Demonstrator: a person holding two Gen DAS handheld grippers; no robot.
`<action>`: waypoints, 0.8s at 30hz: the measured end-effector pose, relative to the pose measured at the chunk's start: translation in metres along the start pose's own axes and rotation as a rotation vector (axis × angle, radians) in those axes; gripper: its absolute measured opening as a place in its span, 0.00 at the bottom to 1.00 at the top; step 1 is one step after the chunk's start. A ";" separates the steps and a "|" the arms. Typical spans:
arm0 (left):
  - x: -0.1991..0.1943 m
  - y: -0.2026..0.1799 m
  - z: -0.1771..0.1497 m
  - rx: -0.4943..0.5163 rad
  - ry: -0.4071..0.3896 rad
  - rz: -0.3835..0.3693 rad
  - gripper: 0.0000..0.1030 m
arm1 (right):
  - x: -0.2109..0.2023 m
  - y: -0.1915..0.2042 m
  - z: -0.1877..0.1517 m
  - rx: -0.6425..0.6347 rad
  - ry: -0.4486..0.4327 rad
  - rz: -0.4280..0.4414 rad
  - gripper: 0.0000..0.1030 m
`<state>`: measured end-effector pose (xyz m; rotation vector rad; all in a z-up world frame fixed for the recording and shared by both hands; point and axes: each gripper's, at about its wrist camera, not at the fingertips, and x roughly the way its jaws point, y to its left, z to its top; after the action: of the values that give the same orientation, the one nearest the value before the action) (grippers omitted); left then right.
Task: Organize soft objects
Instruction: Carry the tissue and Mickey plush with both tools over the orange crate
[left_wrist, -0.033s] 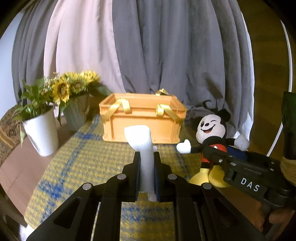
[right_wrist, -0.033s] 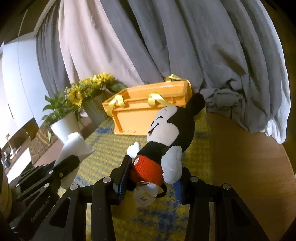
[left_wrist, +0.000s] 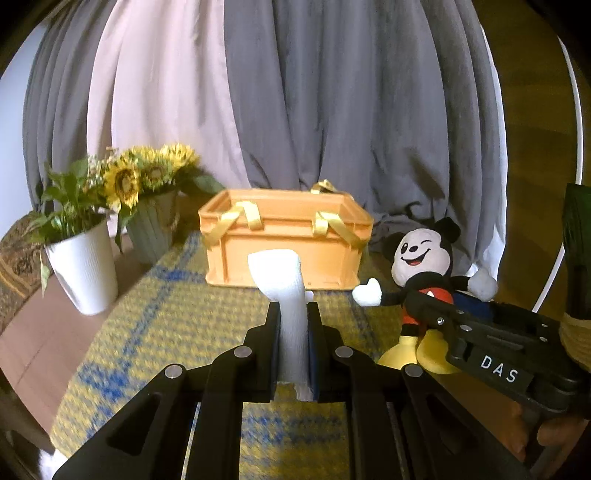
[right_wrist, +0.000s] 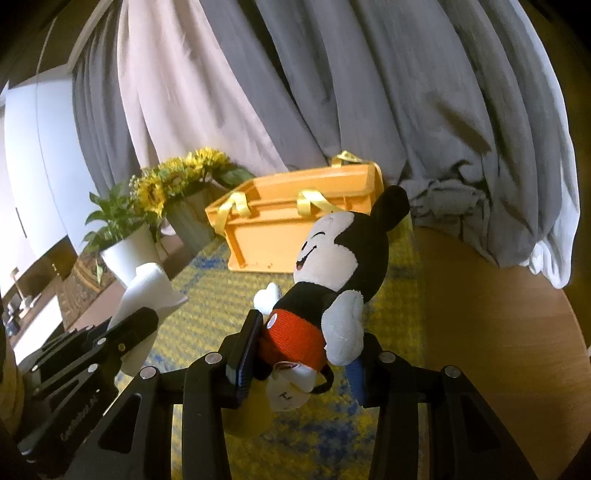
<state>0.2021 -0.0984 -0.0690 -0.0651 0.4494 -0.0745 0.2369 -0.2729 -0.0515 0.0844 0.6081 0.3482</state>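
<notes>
My left gripper is shut on a white soft object that sticks up between its fingers; it also shows in the right wrist view. My right gripper is shut on a Mickey Mouse plush around its red shorts, with the head leaning toward the box. In the left wrist view the plush sits at the right in the right gripper. An open orange box with yellow ribbon handles stands ahead on the mat, also in the right wrist view.
A yellow and blue woven mat covers the wooden table. A white pot with a green plant and a grey pot of sunflowers stand left of the box. Grey and pink curtains hang behind.
</notes>
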 end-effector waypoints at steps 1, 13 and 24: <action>-0.001 0.003 0.003 0.003 -0.006 -0.004 0.13 | 0.000 0.002 0.002 -0.001 -0.007 -0.003 0.41; 0.008 0.038 0.050 0.053 -0.088 -0.066 0.13 | 0.008 0.035 0.040 0.018 -0.093 -0.059 0.41; 0.024 0.058 0.088 0.105 -0.142 -0.121 0.13 | 0.025 0.055 0.075 0.047 -0.172 -0.118 0.41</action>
<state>0.2654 -0.0383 -0.0046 0.0061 0.2984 -0.2111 0.2822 -0.2105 0.0060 0.1222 0.4489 0.2096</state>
